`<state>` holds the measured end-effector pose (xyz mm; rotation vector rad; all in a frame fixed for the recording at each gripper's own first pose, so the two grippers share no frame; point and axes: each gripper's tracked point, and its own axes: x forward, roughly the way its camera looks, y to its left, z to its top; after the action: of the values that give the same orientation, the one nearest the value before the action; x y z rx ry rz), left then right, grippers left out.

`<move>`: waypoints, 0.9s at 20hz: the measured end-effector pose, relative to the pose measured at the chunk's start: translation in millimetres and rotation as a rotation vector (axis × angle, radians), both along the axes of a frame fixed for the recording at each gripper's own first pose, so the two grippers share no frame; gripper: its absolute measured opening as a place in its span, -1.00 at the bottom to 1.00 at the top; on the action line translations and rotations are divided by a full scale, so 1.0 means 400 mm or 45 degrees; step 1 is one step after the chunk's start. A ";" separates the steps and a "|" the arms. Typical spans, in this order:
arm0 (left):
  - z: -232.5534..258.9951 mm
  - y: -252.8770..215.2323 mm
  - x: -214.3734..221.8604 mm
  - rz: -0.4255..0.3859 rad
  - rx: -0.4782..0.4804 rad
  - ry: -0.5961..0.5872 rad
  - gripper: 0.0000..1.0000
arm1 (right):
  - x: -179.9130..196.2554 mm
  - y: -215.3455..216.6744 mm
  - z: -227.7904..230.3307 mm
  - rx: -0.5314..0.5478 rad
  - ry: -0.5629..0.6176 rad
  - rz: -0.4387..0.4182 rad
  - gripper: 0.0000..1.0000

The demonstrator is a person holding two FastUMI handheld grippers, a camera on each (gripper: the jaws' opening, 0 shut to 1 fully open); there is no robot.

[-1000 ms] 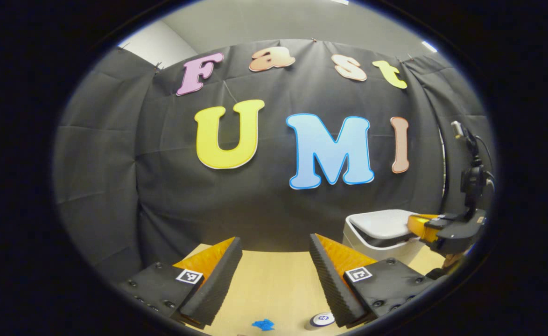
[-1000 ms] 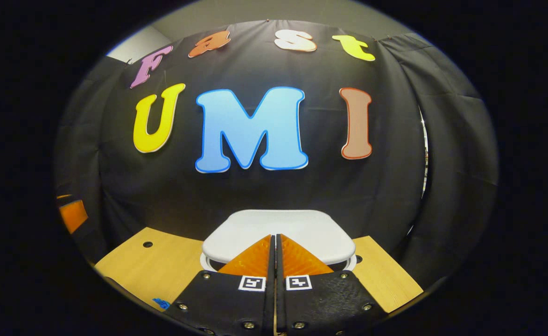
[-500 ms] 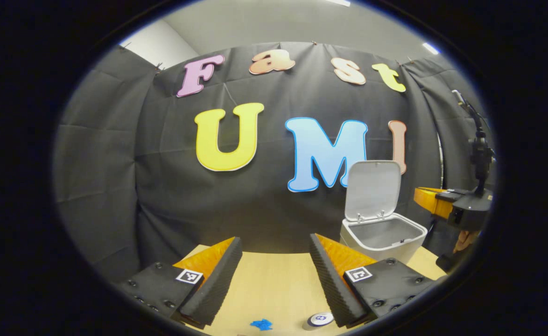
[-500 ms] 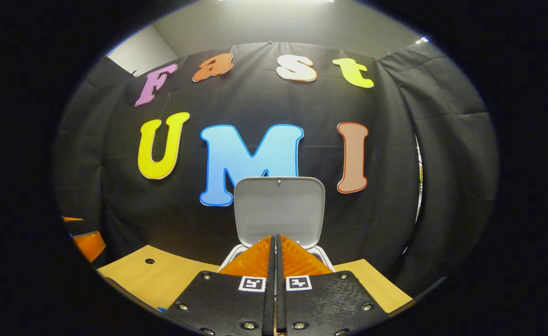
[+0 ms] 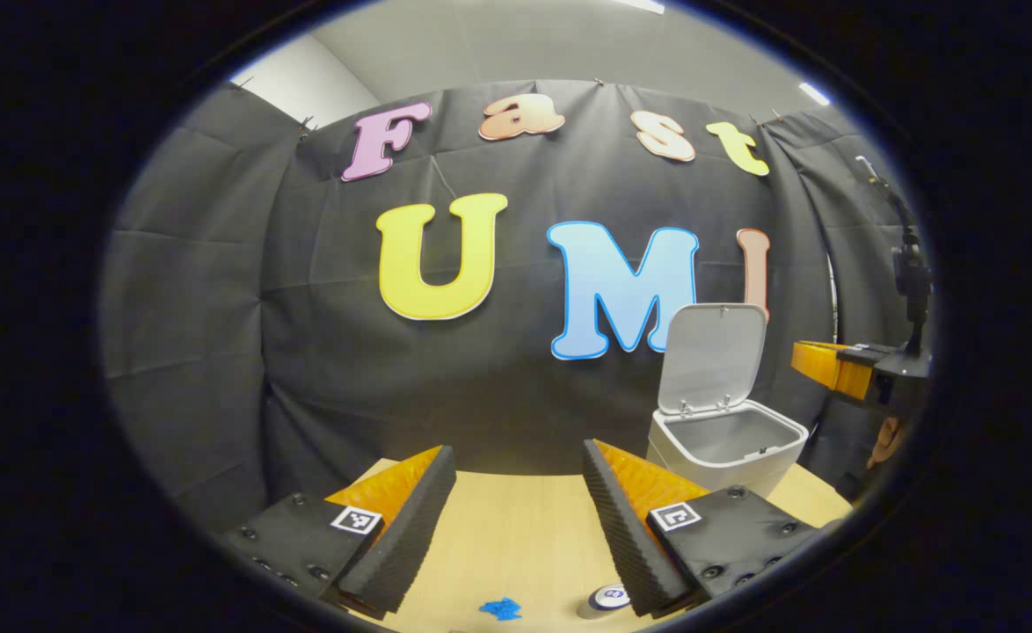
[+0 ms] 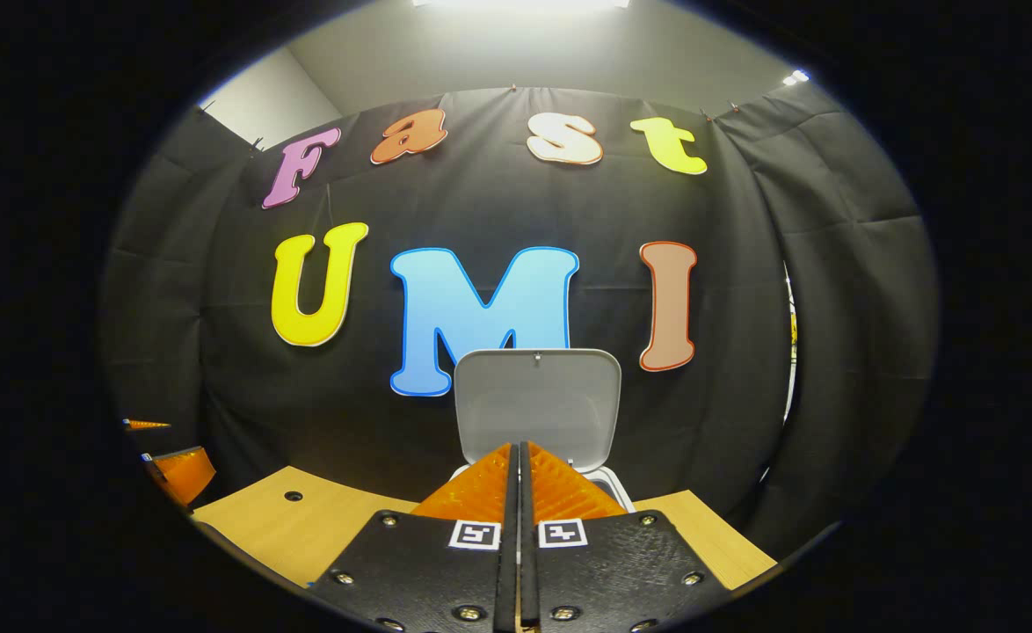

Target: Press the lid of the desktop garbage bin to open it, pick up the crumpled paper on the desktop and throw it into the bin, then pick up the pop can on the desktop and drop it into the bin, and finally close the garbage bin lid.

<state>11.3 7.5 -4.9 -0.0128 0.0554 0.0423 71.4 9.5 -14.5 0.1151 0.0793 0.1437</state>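
The white desktop bin (image 5: pixel 727 444) stands at the table's far right with its lid (image 5: pixel 711 356) swung upright, and its inside looks bare. In the right gripper view the lid (image 6: pixel 537 400) rises straight ahead, just beyond my right gripper (image 6: pixel 516 448), which is shut on nothing. From the left gripper view, the right gripper (image 5: pixel 815 362) hovers to the right of the bin, above its rim. My left gripper (image 5: pixel 516 450) is open over the table. Below it lie the blue crumpled paper (image 5: pixel 500 607) and the pop can (image 5: pixel 608 599), which is partly hidden by a finger.
The wooden table (image 5: pixel 516 536) has a small hole (image 6: pixel 293 496) near its left side. Black cloth walls close the booth behind and beside it. The left gripper (image 6: pixel 178 470) shows at the left edge of the right gripper view.
The bin lid has gone from flat and closed to standing upright. My right gripper, which was on the lid, has risen and drawn back from it. The left gripper barely moved.
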 end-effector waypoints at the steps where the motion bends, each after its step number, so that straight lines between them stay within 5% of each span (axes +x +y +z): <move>1: -0.010 0.004 0.000 -0.003 -0.005 0.002 0.90 | -0.004 0.002 0.003 0.003 -0.002 0.004 -0.96; 5: -0.037 0.004 0.002 -0.048 0.008 -0.006 0.90 | -0.014 0.002 0.019 0.027 -0.016 0.003 -0.94; 14: -0.199 0.012 -0.005 -0.088 -0.031 0.065 0.90 | -0.040 -0.005 0.053 0.015 -0.033 -0.008 0.20; 18: -0.325 0.021 -0.001 -0.098 -0.016 0.146 0.90 | -0.051 -0.016 0.071 -0.027 -0.042 -0.030 0.24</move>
<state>11.1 16.0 -135.1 -0.0205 0.1711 -0.0342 50.9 3.2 14.0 0.0928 0.0465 0.1214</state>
